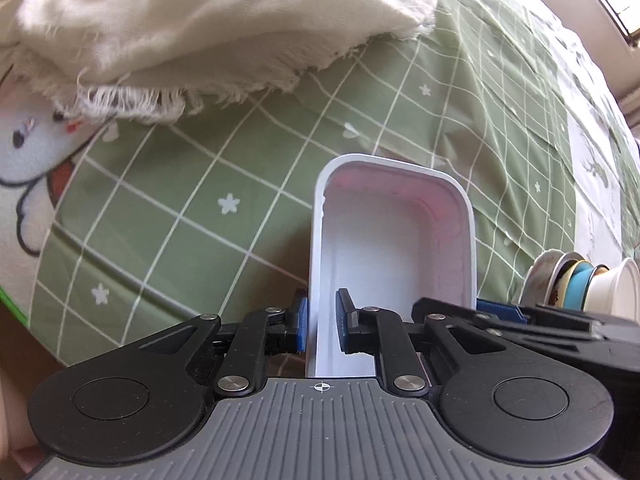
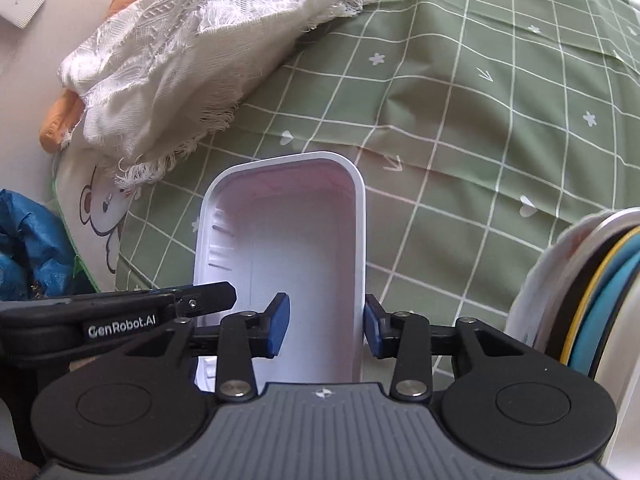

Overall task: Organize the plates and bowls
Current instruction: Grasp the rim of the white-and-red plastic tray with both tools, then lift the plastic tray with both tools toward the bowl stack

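A white rectangular tray (image 1: 394, 248) with rounded corners and a faint pink tint inside (nothing in it) is lying on the green checked tabletop (image 1: 240, 168). The left claw (image 1: 322, 324) is pinching its left wall; the right claw (image 2: 326, 326) is straddling the right wall, its pads not pressing. Nearby, stacked bowls (image 1: 580, 284) are sitting nested.

The white tray's (image 1: 394, 240) near end lay hidden behind the tongs. The stacked bowls (image 2: 592, 300) were cut off by the right edge.
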`<state>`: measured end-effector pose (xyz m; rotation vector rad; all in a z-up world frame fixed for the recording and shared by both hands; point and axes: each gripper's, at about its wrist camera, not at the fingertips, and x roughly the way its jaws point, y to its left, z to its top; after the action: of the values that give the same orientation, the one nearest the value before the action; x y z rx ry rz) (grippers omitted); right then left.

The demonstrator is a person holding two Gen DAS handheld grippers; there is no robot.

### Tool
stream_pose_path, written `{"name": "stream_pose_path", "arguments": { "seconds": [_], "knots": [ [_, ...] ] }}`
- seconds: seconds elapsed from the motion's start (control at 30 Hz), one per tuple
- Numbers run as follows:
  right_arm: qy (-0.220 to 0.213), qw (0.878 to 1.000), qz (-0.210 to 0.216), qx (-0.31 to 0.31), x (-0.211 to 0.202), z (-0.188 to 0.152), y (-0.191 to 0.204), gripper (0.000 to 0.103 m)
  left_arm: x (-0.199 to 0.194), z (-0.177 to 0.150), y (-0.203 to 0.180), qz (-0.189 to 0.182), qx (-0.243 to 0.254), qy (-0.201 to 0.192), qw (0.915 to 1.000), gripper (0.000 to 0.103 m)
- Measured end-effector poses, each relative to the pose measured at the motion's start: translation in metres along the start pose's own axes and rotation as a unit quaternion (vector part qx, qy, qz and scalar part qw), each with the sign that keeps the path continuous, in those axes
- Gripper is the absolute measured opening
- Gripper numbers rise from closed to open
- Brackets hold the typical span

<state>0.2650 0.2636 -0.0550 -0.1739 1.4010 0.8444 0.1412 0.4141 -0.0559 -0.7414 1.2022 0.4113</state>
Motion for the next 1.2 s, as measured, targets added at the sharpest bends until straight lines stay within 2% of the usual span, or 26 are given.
{"name": "stream_pose_path", "arguments": {
  "seconds": [0.1, 0.27, 0.53, 0.63, 0.77, 0.93, 1.1, 1.2],
  "knots": [
    [-0.006, 0.999, -0.013, 0.032, 0.008, -0.004, -0.009, 0.039, 0.009, 0.001, 0.004, -0.021, 0.002, 0.016, 0.9996, 0.015],
    [-0.012, 0.998, -0.02, 0.057, 0.02, -0.004, -0.014, 0.04, 0.018, 0.001, -0.009, -0.011, 0.044, 0.027, 0.9986, 0.015],
    [-0.015, 0.998, -0.02, 0.05, 0.021, -0.013, -0.005, 0.04, 0.012, -0.009, -0.014, 0.01, 0.094, -0.001, 0.9955, 0.015],
    [-0.021, 0.998, -0.003, 0.052, 0.018, -0.014, -0.003, 0.039, 0.003, -0.006, -0.008, 0.005, 0.086, -0.005, 0.9962, 0.015],
    [-0.04, 0.997, 0.024, 0.06, 0.008, -0.013, -0.002, 0.039, -0.022, -0.002, -0.014, 0.009, 0.115, -0.033, 0.9928, 0.015],
    [-0.051, 0.996, 0.021, 0.067, 0.003, -0.006, 0.002, 0.039, -0.029, 0.01, -0.021, 0.009, 0.132, -0.039, 0.9904, 0.016],
    [-0.043, 0.997, 0.013, 0.061, 0.015, -0.002, 0.008, 0.039, -0.019, 0.019, -0.012, 0.007, 0.122, -0.026, 0.9922, 0.016],
    [-0.027, 0.998, 0.006, 0.064, 0.024, -0.003, 0.01, 0.039, -0.003, 0.025, 0.008, -0.012, 0.08, 0.01, 0.9966, 0.016]
  ]
}}
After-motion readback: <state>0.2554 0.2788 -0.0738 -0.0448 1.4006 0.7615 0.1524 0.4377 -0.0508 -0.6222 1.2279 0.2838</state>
